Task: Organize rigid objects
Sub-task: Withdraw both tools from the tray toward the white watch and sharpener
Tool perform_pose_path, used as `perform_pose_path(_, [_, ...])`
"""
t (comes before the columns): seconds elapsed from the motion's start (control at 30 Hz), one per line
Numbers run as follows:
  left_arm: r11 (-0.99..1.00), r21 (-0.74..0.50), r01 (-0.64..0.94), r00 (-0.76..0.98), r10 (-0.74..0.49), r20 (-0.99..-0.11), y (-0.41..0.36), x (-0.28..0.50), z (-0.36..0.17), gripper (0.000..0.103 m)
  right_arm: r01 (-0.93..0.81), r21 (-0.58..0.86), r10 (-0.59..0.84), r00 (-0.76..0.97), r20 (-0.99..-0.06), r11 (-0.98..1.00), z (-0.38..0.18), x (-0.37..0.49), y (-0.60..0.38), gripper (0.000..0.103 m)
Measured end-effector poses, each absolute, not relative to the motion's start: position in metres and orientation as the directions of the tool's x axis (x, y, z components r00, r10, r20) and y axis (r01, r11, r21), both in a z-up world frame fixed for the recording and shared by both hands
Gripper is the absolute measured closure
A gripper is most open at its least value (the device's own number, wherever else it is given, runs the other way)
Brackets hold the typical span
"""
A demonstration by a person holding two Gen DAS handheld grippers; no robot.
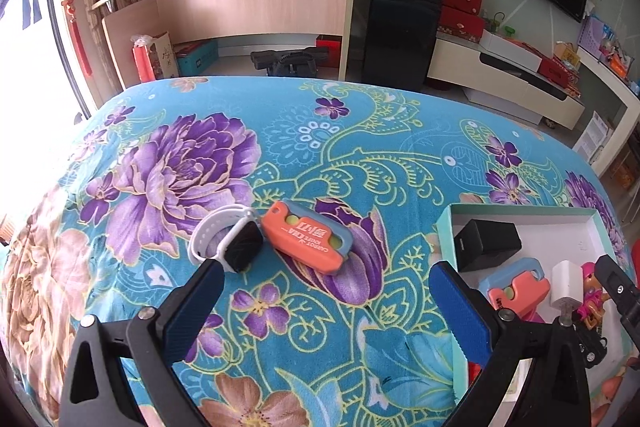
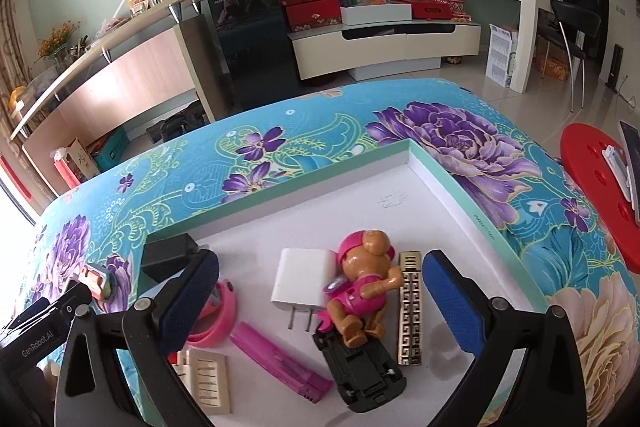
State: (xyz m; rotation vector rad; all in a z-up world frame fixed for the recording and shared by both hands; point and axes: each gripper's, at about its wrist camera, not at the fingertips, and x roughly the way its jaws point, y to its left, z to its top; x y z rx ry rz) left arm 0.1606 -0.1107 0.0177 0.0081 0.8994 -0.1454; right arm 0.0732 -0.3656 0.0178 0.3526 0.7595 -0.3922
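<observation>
An orange and blue toy knife (image 1: 308, 243) and a white-strapped watch (image 1: 228, 239) lie on the flowered cloth. My left gripper (image 1: 326, 269) hangs open just short of them, its left fingertip (image 1: 212, 271) by the watch. To the right, a white box with a teal rim (image 1: 520, 211) holds a black cube (image 1: 486, 245) and other items. Over that box (image 2: 320, 169) my right gripper (image 2: 320, 261) stands wide open, with nothing pressed between its pads. Below it lie a white charger (image 2: 304, 279), a pink dog figure (image 2: 364, 287) and a gold patterned bar (image 2: 410, 311).
The box also holds an upturned black toy car (image 2: 360, 375), a pink comb (image 2: 280, 359), a pink ring (image 2: 218, 319) and a beige card (image 2: 208, 379). A red stool (image 2: 592, 187) stands past the table's right edge. Furniture lines the far wall.
</observation>
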Motion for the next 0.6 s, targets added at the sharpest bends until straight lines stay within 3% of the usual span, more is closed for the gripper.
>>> perform_pose_path(0.6, [0.999, -0.049, -0.019, 0.597, -0.028, -0.802, -0.032, 0.175, 0.018, 0.0, 0.218, 0.096, -0.083, 0.687, -0.722, 0.971, 0.017, 0.125, -0.259, 0.001])
